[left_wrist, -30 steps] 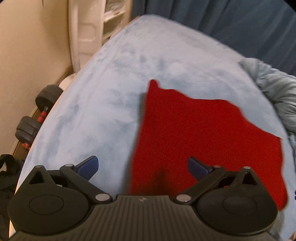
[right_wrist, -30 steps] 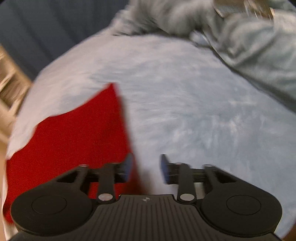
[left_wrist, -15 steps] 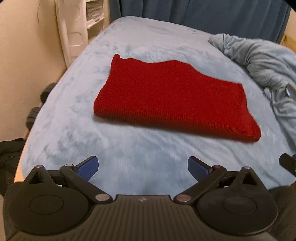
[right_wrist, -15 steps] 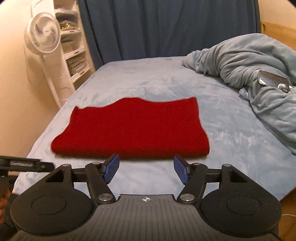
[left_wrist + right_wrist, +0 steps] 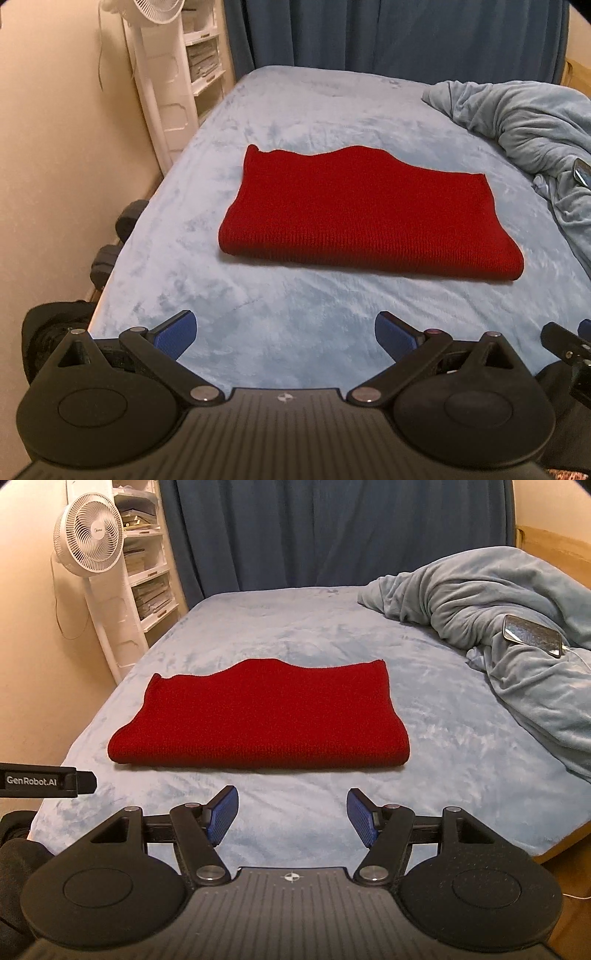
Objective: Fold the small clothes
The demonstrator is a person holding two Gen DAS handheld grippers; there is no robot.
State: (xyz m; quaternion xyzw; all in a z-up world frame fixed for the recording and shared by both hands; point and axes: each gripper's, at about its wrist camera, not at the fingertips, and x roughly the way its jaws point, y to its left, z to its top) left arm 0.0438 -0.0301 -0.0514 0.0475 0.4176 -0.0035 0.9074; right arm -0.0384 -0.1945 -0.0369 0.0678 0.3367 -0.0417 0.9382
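A red knit garment (image 5: 354, 218) lies folded flat into a rectangle on the light blue bed (image 5: 280, 332); it also shows in the right wrist view (image 5: 266, 723). My left gripper (image 5: 286, 334) is open and empty, held back near the bed's front edge, well short of the garment. My right gripper (image 5: 291, 818) is open and empty, also held back in front of the garment's near fold. The tip of the left gripper shows at the left edge of the right wrist view (image 5: 48, 780).
A rumpled blue blanket (image 5: 498, 627) is piled on the right of the bed, with a phone (image 5: 533, 635) on it. A white fan (image 5: 90, 539) and shelves (image 5: 147, 572) stand on the left by the wall. Dumbbells (image 5: 110, 251) lie on the floor. Dark curtains hang behind.
Both grippers have pulled back and up from the red garment, which now lies folded on the bed. The right gripper's jaws have opened wider.
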